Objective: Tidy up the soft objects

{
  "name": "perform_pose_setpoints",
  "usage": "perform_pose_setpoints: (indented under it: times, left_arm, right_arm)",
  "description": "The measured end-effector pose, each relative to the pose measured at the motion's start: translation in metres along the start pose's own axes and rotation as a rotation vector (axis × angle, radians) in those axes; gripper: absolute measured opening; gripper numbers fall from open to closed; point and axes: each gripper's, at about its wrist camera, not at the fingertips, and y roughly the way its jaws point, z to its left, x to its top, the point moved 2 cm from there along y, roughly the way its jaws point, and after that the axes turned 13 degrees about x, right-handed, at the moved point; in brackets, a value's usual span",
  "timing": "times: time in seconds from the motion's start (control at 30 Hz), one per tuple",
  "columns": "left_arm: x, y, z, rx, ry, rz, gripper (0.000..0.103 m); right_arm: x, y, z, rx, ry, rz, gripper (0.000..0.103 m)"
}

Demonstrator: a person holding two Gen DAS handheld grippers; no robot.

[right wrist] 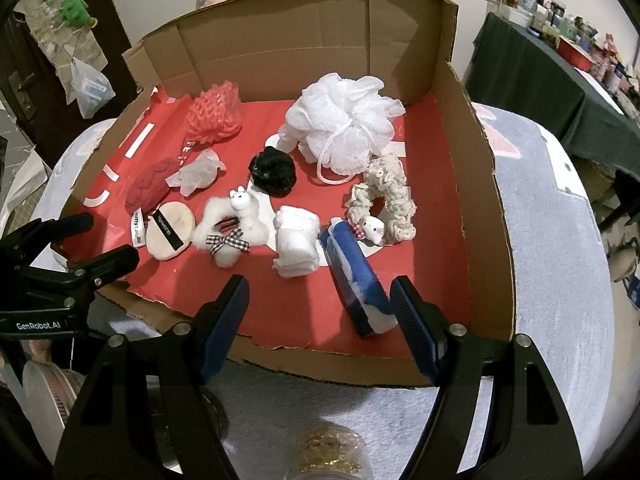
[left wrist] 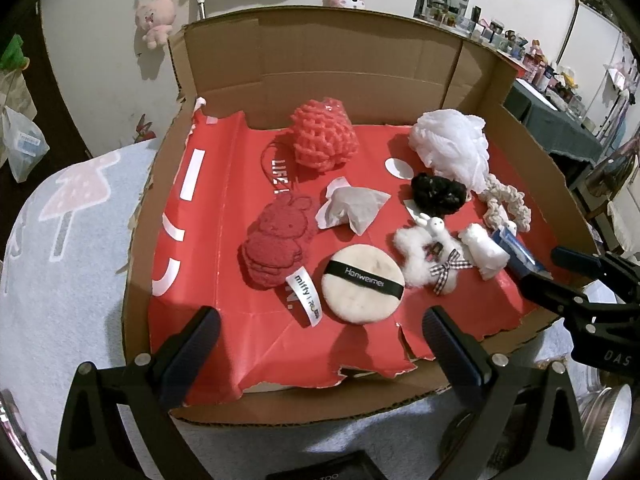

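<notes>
An open cardboard box point(left wrist: 360, 60) point(right wrist: 486, 200) with a red liner holds several soft things: a red mesh sponge point(left wrist: 322, 136) point(right wrist: 216, 114), a white bath pouf point(left wrist: 452, 142) point(right wrist: 344, 120), a black scrunchie point(left wrist: 438, 194) point(right wrist: 272, 172), a round powder puff point(left wrist: 362, 282) point(right wrist: 168, 234), a red rabbit cloth point(left wrist: 276, 236) point(right wrist: 148, 190), a fluffy white clip point(left wrist: 424, 256) point(right wrist: 234, 226), a folded white cloth point(right wrist: 296, 252) and a blue-white sponge point(right wrist: 358, 280). My left gripper point(left wrist: 320, 344) is open and empty at the box's front edge. My right gripper point(right wrist: 320, 320) is open, empty, just before the blue-white sponge.
The box rests on a pale fluffy mat point(left wrist: 60, 240) point(right wrist: 560, 260). A cream knitted scrunchie point(right wrist: 384, 204) lies at the right in the box. A dark table point(right wrist: 540, 80) with small items stands behind on the right. A jar lid point(right wrist: 328, 452) sits below my right gripper.
</notes>
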Motion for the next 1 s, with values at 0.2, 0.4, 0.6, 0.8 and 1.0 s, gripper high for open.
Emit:
perform_pose_setpoints:
  times: [0.2,0.4,0.6,0.8,1.0]
  left_arm:
    - [-0.0002,-0.0002,-0.0001,0.004,0.000,-0.002,0.103]
    - [-0.0003,-0.0004,-0.0008,0.010,0.002,-0.006,0.103]
    - [-0.0001,-0.0002,-0.0004,0.009,-0.003,-0.003,0.103]
    - [0.0000,-0.0001,-0.0001,0.009,-0.002,-0.004,0.103]
    - [0.0000,-0.0003,-0.0001,0.009,-0.002,-0.004,0.103]
  right_arm:
    - [-0.0002,-0.0004,-0.0001,0.000,-0.001,0.000,0.072]
    - [-0.0011,-0.0003,0.0005,-0.001,-0.003,0.001,0.072]
    - [-0.0018,-0.0001,0.0010,-0.001,-0.005,0.003,0.072]
    - [-0.0023,-0.0007,0.0013,-0.001,-0.007,0.003,0.072]
    - [-0.0022,-0.0008,0.0011,-0.001,-0.007,0.002,0.072]
